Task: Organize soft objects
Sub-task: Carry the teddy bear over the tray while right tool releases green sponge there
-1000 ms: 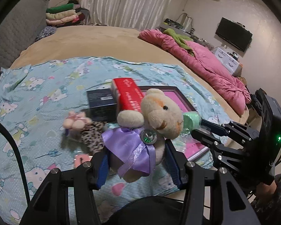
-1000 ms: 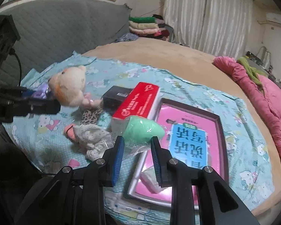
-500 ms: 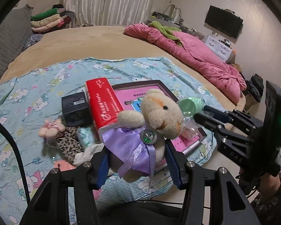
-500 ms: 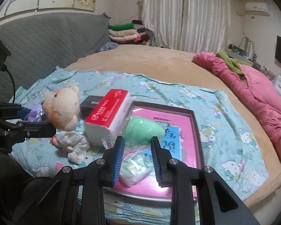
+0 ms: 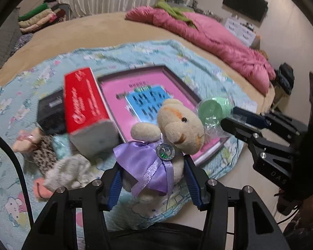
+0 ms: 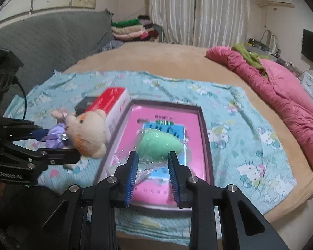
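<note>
- Across the near part of the round bed, a pale blue cartoon-print blanket is lying spread over tan bedding; a dark-framed tray with a pink and blue printed base is sitting on it, near the bed's near edge.
- Just left of the tray, a red and white box is lying on the blanket with a black box at its far left side; a heap of small soft things, leopard-print, grey and pink, is lying blurred at the near left.
- Between its blue pads, the left gripper is clamping a cream teddy bear with a purple bow by the body; the bear is hanging over the tray's near left edge.
- The right gripper is pinching, fingers narrow, the clear wrapper of a green egg-shaped sponge; the sponge is hovering over the tray's blue print; whether it is touching the tray I cannot tell.
- At the far right, a pink quilt is lying bunched along the bed's edge with a green cloth on it.
- Beyond the bed, white curtains are hanging; folded laundry is stacked by them; a grey quilted headboard is curving along the far left; a dark wall screen is hanging at the far right.
</note>
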Available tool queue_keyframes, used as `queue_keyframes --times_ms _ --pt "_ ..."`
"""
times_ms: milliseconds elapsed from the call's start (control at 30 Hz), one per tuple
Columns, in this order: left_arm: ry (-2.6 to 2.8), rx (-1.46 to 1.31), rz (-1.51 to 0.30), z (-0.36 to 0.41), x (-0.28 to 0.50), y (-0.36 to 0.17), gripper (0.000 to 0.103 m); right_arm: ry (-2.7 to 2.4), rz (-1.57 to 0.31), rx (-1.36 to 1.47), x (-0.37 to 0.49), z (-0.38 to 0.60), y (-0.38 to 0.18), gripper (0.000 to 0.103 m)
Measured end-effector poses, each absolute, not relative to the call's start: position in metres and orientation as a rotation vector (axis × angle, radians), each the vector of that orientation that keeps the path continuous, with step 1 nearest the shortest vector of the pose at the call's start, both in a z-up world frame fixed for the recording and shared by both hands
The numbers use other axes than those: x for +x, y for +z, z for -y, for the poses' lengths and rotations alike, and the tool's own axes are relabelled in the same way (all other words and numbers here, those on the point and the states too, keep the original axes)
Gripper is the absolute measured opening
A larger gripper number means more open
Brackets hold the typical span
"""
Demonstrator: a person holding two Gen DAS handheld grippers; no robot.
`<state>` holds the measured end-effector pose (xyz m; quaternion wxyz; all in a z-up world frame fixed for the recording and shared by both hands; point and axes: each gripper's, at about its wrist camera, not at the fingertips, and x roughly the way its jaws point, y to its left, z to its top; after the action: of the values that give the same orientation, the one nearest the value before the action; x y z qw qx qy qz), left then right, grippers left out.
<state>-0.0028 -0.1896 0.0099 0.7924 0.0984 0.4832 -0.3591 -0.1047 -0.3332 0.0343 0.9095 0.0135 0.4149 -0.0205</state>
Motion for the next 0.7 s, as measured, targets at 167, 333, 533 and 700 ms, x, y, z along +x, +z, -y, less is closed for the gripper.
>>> queue_keyframes --times_ms 167,333,533,700 --pt "-0.786 0.274 -1.102 0.205 -0.008 -0.019 0.054 -0.034 -0.924 0.027 -0.105 0.336 0.012 0.03" --pt "-0.805 0.281 -1.151 0.214 -0.008 -0.038 0.054 -0.034 -0.971 0.02 -0.106 0.337 -0.003 0.03" --pt "-0.796 0.308 -1.169 0.224 -0.003 -0.053 0.054 -0.033 -0.997 0.037 -0.107 0.341 -0.013 0.03" --pt "-0.787 0.335 -1.149 0.233 -0.001 -0.053 0.054 -0.032 -1.019 0.042 -0.104 0.343 -0.022 0.03"
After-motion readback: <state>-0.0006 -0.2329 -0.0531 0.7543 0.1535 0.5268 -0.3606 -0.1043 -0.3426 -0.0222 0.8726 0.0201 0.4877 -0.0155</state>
